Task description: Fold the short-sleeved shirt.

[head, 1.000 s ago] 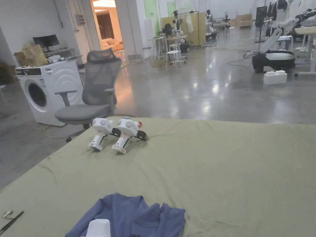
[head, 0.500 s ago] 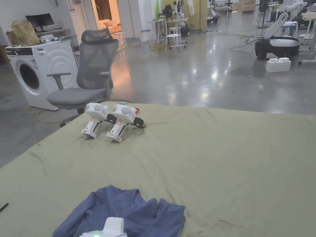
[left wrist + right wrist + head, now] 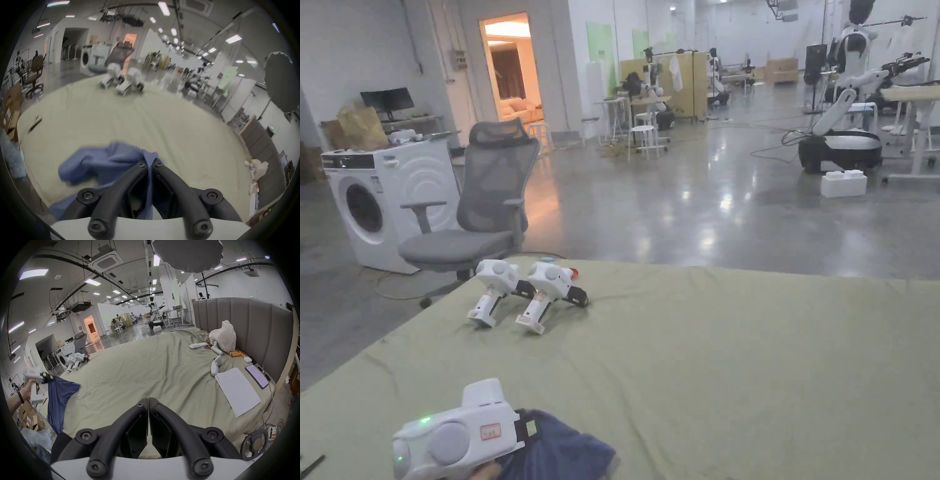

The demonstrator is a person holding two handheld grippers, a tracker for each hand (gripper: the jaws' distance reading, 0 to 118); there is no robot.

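Bright ceiling lights point(image 3: 91, 281) give glare on the shiny floor point(image 3: 706, 206); both gripper views bend at the edges, the left one is blurred.

Head view: from above the near edge of the green bed cover point(image 3: 737, 375), facing across it toward the open floor. Left gripper view: low and close over the cover, facing the same way. Right gripper view: wider, from the near edge; all share two spare grippers point(image 3: 525, 294) lying at the far edge.
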